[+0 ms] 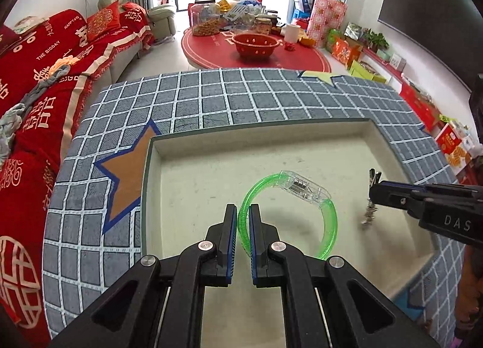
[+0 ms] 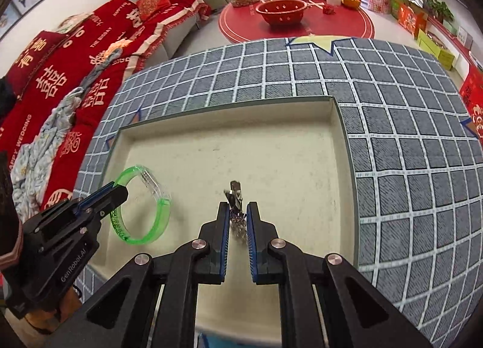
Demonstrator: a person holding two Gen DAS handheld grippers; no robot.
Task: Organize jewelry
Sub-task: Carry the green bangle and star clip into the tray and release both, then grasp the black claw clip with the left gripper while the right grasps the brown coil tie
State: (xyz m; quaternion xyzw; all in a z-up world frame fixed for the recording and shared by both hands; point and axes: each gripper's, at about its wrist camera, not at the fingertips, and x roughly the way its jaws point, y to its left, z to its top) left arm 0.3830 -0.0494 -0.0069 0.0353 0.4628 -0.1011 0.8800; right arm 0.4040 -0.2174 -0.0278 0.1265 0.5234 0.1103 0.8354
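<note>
Over the tray (image 1: 302, 148), left tool (image 1: 243, 212) clamps green bracelet (image 1: 327, 227); right tool (image 2: 237, 212) clamps silver clip (image 2: 235, 194)

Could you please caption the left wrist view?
Left gripper shut on green bracelet inside shallow box; right gripper holds silver clip.
</note>
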